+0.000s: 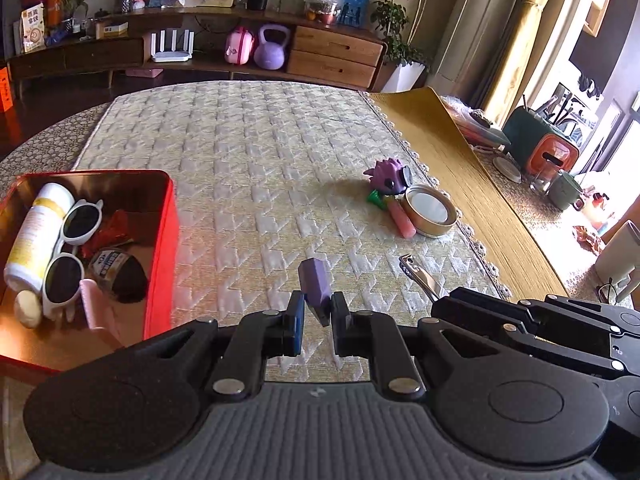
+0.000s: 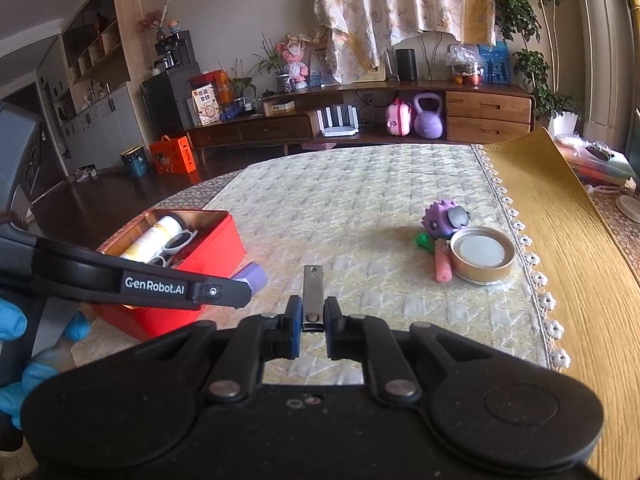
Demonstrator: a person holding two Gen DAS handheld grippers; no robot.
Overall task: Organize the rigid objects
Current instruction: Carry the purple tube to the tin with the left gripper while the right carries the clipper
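Both grippers clamped on small items above the quilted table

Low centre of its view, the left gripper (image 1: 315, 312) pinches a purple block (image 1: 316, 286); the right gripper (image 2: 312, 320) pinches a metal nail clipper (image 2: 312, 294). At mid-left sits the red tin (image 1: 162, 256) holding white sunglasses (image 1: 70, 248) and a white bottle (image 1: 36, 236). Farther right, a purple toy (image 2: 446, 220), pink tube (image 2: 443, 266) and round gold tin (image 2: 482, 254) cluster together.

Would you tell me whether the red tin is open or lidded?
Open: the red tin has no lid on, and sunglasses and a white bottle show inside.
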